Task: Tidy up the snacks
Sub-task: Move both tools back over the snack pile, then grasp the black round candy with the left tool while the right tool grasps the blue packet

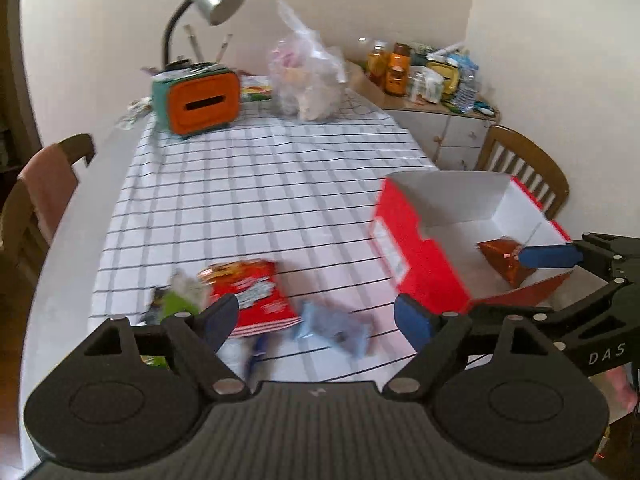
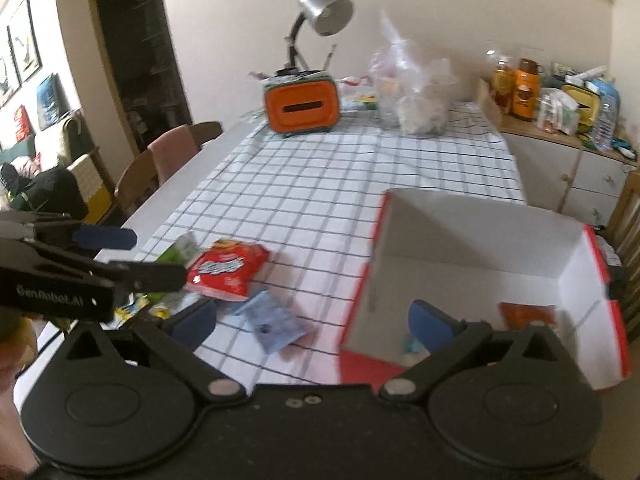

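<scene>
Both grippers gape (empty, seemingly) beside the red box.

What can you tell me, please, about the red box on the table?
The red box is an open, lidless carton, red outside and white inside, seemingly cardboard, with a pale label on one end. It sits upright on the checked tablecloth near the table's corner, by a wooden chair. An orange-brown snack packet lies on its floor; most of the floor is bare. One finger of the right hand-held gripper reaches over its rim.
</scene>
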`<control>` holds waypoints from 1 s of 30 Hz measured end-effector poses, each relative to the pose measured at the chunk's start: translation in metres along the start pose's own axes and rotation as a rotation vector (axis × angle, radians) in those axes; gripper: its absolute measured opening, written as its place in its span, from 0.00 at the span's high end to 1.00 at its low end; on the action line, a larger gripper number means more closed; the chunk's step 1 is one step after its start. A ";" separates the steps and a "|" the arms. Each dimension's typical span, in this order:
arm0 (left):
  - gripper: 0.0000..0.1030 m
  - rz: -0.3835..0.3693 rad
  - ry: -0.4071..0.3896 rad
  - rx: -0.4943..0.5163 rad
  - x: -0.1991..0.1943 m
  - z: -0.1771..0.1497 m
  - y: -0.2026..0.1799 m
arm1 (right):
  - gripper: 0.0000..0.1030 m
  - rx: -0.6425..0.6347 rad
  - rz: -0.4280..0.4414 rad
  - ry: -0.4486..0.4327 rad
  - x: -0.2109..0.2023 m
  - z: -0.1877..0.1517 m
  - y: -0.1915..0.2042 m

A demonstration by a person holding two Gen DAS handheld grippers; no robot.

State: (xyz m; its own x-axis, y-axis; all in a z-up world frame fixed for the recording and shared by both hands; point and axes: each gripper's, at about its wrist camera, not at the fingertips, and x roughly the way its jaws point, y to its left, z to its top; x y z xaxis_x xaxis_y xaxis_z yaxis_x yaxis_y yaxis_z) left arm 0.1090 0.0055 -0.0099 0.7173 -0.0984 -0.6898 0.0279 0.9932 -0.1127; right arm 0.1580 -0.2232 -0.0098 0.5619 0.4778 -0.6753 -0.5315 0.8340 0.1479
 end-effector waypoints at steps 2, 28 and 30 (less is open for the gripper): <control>0.17 0.027 0.010 -0.016 -0.002 -0.006 0.020 | 0.00 -0.020 0.005 0.014 0.010 -0.001 0.015; 0.17 0.260 0.170 -0.252 0.047 -0.095 0.154 | 0.07 -0.258 -0.015 0.211 0.159 -0.010 0.070; 0.18 0.261 0.180 -0.262 0.054 -0.095 0.157 | 0.08 -0.274 -0.020 0.219 0.165 -0.010 0.070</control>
State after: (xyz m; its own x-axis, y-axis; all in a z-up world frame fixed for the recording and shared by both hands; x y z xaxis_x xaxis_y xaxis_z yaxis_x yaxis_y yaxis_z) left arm 0.0861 0.1499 -0.1330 0.5432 0.1229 -0.8305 -0.3336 0.9394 -0.0792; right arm 0.2068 -0.0886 -0.1183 0.4407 0.3665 -0.8194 -0.6887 0.7235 -0.0467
